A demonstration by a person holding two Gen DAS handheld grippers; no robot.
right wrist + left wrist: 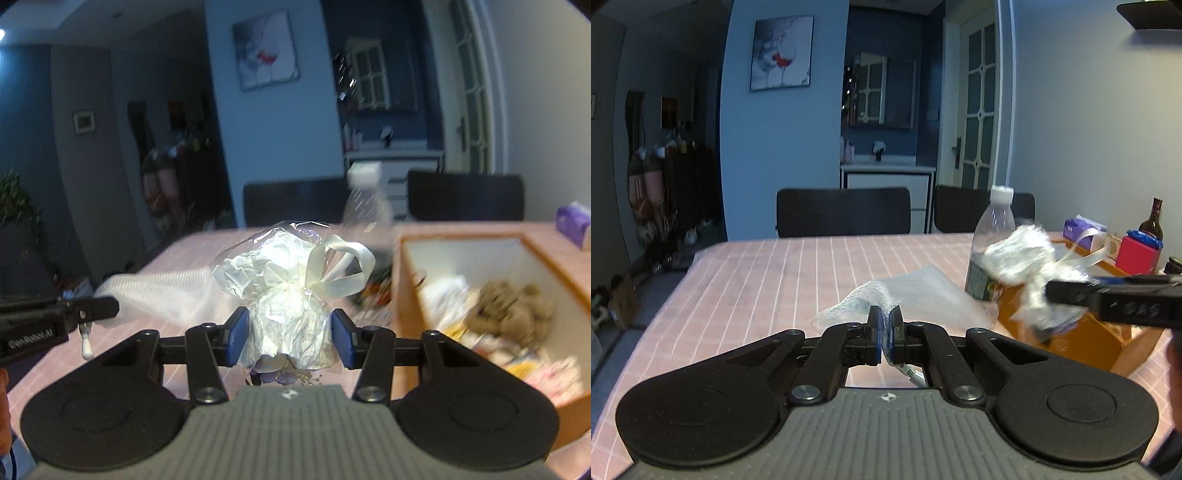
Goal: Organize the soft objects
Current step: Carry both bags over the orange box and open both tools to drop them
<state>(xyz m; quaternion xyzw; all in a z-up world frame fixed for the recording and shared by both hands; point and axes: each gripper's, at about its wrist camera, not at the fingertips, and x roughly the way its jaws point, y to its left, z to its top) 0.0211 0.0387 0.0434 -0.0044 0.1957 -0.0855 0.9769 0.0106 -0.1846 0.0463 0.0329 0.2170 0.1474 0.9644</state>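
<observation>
My right gripper (290, 334) is shut on a cellophane-wrapped white bundle (284, 288) tied with a cream ribbon bow (340, 271), held above the table left of the wooden box (400, 295). In the left wrist view the bundle (1023, 258) and right gripper (1071, 293) hang over the box (1082, 339). My left gripper (885, 321) is shut on a white mesh foam sleeve (857, 302) with a cotton swab sticking out, just above the pink checked tablecloth (757, 280). The box holds a brown plush toy (513, 310) and other soft items.
A clear plastic bottle (988, 243) stands by the box's left side. A clear plastic sheet (931, 295) lies on the table. A purple tissue pack (1082, 227), a red box (1137, 254) and a brown bottle (1150, 221) stand at the far right. Two dark chairs (842, 212) stand behind.
</observation>
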